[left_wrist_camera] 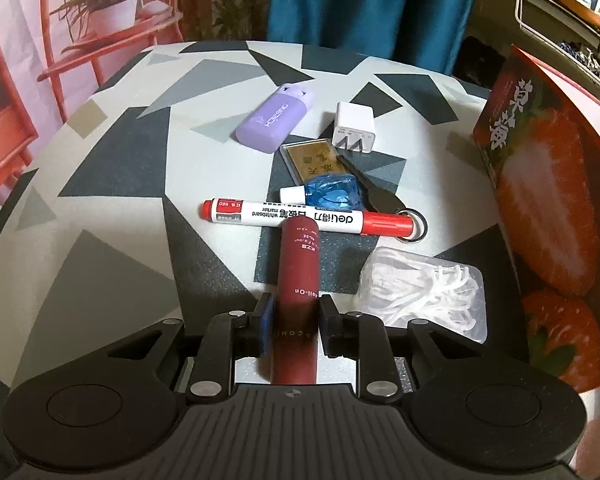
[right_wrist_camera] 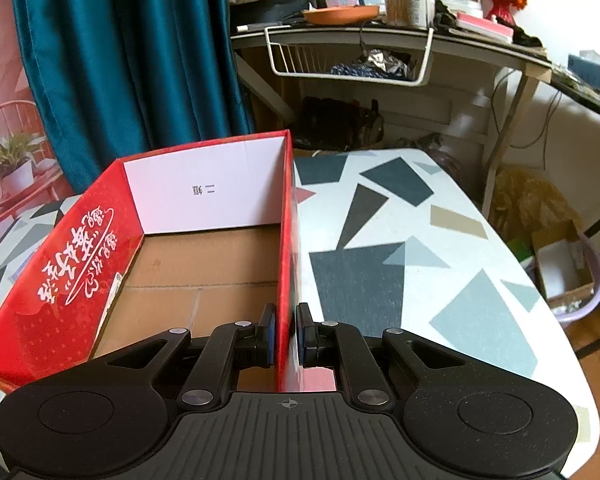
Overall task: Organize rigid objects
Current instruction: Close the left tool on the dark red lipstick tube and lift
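Observation:
My left gripper [left_wrist_camera: 293, 312] is shut on a dark red roll-on tube [left_wrist_camera: 298, 268] that points away over the patterned table [left_wrist_camera: 112, 184]. Beyond its tip lie a red whiteboard marker [left_wrist_camera: 306, 217], a blue bottle [left_wrist_camera: 327, 193], a gold card case [left_wrist_camera: 314, 159], a white charger plug [left_wrist_camera: 354, 128], a purple case [left_wrist_camera: 275, 118], a black key tool [left_wrist_camera: 374, 188] and a clear bag of floss picks [left_wrist_camera: 426, 294]. My right gripper [right_wrist_camera: 286, 324] is shut on the right wall of the red strawberry box [right_wrist_camera: 286, 240], whose cardboard floor is bare. The box also shows at the right of the left wrist view [left_wrist_camera: 548, 216].
A teal curtain [right_wrist_camera: 120, 60] hangs behind the table. A cluttered desk with a wire basket [right_wrist_camera: 348, 56] stands beyond the box. A bin with cardboard [right_wrist_camera: 568, 276] sits on the floor right of the table edge.

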Demonstrator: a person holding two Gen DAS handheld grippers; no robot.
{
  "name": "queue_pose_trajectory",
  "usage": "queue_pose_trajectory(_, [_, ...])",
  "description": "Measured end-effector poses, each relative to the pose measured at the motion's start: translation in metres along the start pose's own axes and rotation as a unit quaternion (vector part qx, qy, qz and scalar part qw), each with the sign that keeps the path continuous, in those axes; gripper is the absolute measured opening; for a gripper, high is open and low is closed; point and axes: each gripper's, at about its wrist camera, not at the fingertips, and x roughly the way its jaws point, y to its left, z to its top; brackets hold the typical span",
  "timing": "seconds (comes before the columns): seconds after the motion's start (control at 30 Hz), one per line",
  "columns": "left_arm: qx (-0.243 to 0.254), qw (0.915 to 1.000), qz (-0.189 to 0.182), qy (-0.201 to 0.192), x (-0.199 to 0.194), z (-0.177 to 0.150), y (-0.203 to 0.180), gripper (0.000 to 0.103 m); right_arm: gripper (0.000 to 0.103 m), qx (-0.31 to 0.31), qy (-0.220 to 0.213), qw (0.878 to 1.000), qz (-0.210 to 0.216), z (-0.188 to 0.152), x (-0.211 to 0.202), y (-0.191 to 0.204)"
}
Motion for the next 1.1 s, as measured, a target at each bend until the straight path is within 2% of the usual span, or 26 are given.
queue_pose_trajectory(0.13, [0.01, 0.9999, 0.002, -0.008, -0.002, -0.002, -0.002, 0.024, 0.009, 0.0, 0.002, 1.0, -0.004, -0.003, -0.002, 0.002])
queue_pose_trajectory(0.3, [0.0, 0.9997, -0.013, -0.02, -0.007, -0.001, 0.003, 0.024, 0.009, -0.005, -0.001, 1.0, -0.009, -0.003, -0.001, 0.004])
queue_pose_trajectory(0.67, [0.0, 0.9986, -0.021, -0.048, -0.021, 0.007, 0.003, 0.024, 0.009, -0.008, 0.004, 1.0, -0.014, -0.005, 0.006, 0.005])
queue_pose_trajectory(0.83, [-0.013, 0.9989, -0.03, -0.033, -0.016, 0.006, 0.004, 0.024, 0.01, -0.008, 0.006, 1.0, -0.013, -0.006, 0.009, 0.004])
queue_pose_trajectory(1.1, [-0.008, 0.9998, -0.017, 0.006, -0.005, 0.003, 0.005, 0.024, 0.009, -0.011, 0.006, 1.0, -0.013, -0.007, 0.011, 0.004])
